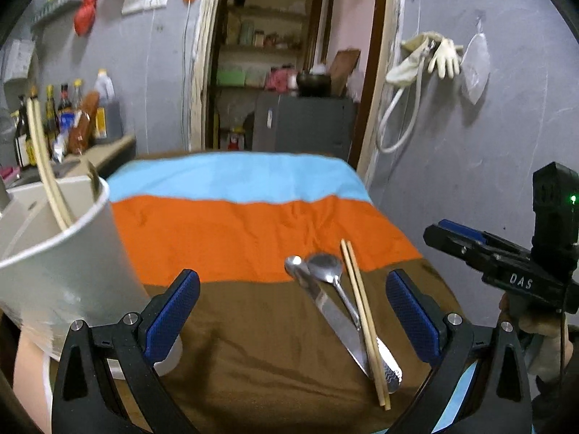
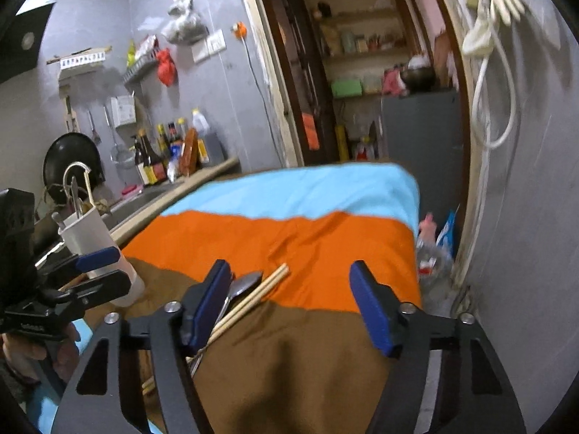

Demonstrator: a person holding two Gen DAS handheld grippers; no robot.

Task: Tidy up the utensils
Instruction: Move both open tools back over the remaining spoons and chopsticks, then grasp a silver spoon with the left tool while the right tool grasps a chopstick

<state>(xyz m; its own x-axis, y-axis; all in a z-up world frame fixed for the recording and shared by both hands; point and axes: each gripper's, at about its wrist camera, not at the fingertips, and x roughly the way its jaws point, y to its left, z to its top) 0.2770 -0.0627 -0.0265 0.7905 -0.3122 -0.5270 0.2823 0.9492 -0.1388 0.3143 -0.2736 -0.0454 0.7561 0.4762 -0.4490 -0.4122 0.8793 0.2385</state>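
A: Left gripper (image 1: 292,311)?
B: Fingers spread wide, grasping nothing. It hovers over the brown band of the striped cloth (image 1: 253,231).

A: Right gripper (image 2: 289,303)?
B: Released too, pads far apart, nothing between them. In the left wrist view it sits off at the right edge, held by a hand (image 1: 542,329).

A: Utensils still on the cloth?
B: Spoon (image 1: 327,271), knife (image 1: 325,307) and a pair of chopsticks (image 1: 363,318), bunched together right of centre, across the line between the orange and brown bands. Spoon bowl and knife handle end point far; the serrated knife tip is near. Chopsticks lie just right of the spoon, crossing over the knife blade near its tip.

A: From the right wrist view?
B: The same bunch sits by the right gripper's left finger (image 2: 206,307), partly hidden behind it. Chopstick ends and spoon bowl stick out past it.

A: Holder?
B: White cup (image 1: 68,253) at near left on the cloth, just beside the left gripper's left finger. Chopsticks (image 1: 45,166) already stand in it, leaning. Other items in there in the right wrist view, too blurred to name.

A: Background?
B: Sauce bottles (image 2: 155,159) on a counter at far left, doorway beyond the cloth.
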